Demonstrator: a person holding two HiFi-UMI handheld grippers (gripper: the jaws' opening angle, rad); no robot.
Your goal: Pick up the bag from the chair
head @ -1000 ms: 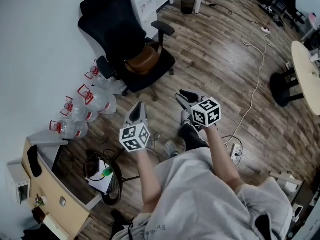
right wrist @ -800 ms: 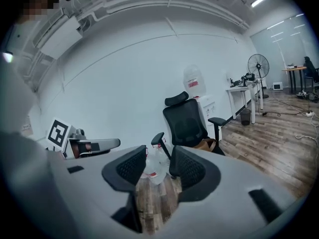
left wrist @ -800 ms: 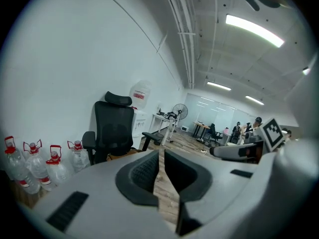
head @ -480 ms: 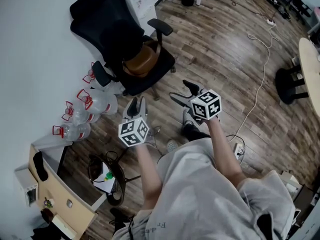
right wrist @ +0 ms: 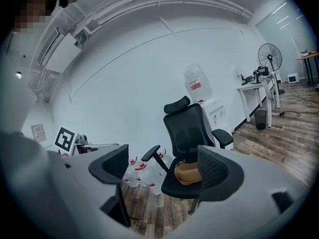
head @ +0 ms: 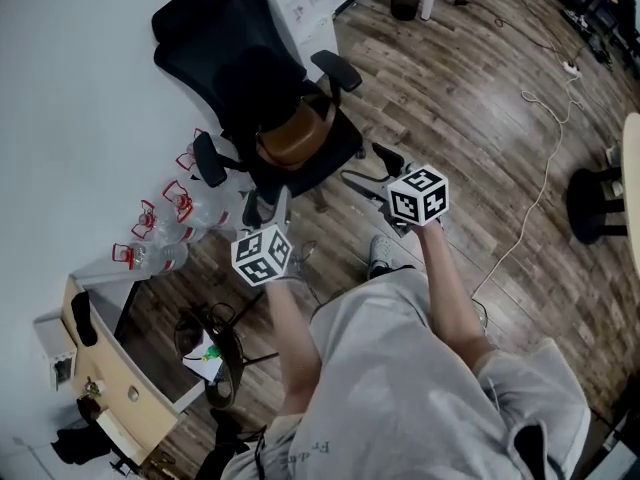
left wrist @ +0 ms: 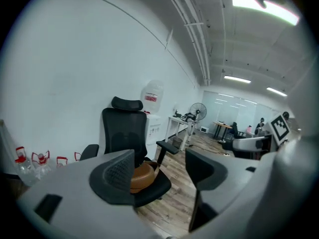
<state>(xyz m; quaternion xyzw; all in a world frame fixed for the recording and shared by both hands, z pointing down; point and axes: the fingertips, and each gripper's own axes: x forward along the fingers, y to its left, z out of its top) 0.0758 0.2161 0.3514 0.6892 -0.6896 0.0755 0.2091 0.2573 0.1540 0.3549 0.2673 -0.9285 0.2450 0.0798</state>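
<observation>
Black fingers (left wrist: 117, 176) of the left gripper (head: 268, 206) stand apart with nothing between them, having just been opening. The right gripper (head: 368, 168) likewise has just been opening and is wide and empty. Ahead of both, untouched, the brown bag (head: 292, 133) sits on the seat of the black office chair (head: 235, 68). Water bottles (head: 158, 255) stand beside the chair on the wooden floor (head: 450, 98).

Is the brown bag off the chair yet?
Not yet. Done: the left gripper and right gripper point at the black office chair; their jaws have just been opening. In hand: nothing between either pair. Left: reach the brown bag on the seat, grip it, lift it.
</observation>
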